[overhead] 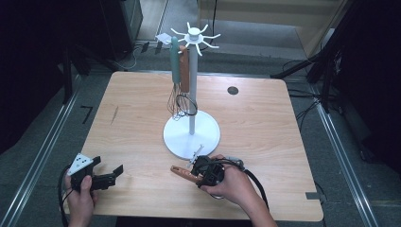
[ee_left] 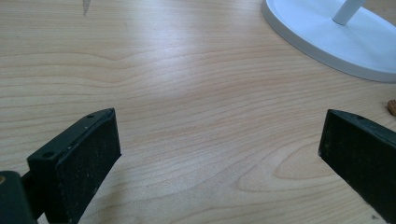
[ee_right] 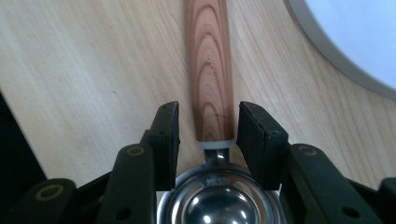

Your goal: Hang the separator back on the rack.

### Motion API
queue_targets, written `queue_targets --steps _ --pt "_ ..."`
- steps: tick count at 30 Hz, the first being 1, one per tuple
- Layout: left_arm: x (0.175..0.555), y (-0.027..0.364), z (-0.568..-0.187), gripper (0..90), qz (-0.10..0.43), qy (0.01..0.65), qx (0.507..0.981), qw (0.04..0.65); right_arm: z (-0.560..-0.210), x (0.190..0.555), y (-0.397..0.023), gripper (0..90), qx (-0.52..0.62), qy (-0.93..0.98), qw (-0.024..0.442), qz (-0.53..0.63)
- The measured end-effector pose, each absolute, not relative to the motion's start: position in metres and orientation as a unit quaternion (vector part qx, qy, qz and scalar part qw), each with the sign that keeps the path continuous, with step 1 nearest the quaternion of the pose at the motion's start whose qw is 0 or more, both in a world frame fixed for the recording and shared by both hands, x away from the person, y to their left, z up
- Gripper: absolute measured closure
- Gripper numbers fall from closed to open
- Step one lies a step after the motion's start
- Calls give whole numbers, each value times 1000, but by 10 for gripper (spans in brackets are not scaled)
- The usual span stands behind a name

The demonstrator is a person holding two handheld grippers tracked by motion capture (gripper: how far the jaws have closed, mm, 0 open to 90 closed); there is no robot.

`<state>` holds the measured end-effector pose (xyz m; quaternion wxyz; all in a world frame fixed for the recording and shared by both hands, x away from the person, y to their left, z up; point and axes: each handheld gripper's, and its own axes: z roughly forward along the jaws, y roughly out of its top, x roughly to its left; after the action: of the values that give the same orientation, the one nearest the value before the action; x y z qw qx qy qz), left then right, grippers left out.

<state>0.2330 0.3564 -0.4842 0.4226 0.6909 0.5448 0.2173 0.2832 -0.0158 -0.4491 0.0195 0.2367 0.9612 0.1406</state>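
Starting at the left edge of the table (overhead: 142,94), we have the left gripper (overhead: 108,171) held low over the near corner, its jaws spread wide with bare wood between them; in the left gripper view nothing sits between those pads (ee_left: 88,163). Moving toward the middle, the white stand (overhead: 191,135) rises from its round base, and a teal-handled whisk (overhead: 176,71) and a brown-handled whisk (overhead: 185,75) hang from its hooks. Just in front of that base lies the wooden-handled utensil (overhead: 182,173), flat on the table. Over it we see the right gripper (overhead: 201,170), and in the right gripper view its jaws straddle the handle (ee_right: 208,70) near the metal end, a narrow gap on each side, not yet pressing.
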Motion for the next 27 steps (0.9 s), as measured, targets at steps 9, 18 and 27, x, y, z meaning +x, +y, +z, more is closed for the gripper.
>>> queue_targets --steps 9,18,27 --pt "233 356 -484 0 216 543 693 423 -457 283 -8 649 236 964 31 122" --pt "234 356 -485 0 216 543 693 421 -459 278 -5 704 225 966 44 118" --pt "234 356 -485 0 214 545 692 422 -461 272 -12 710 251 956 46 142"
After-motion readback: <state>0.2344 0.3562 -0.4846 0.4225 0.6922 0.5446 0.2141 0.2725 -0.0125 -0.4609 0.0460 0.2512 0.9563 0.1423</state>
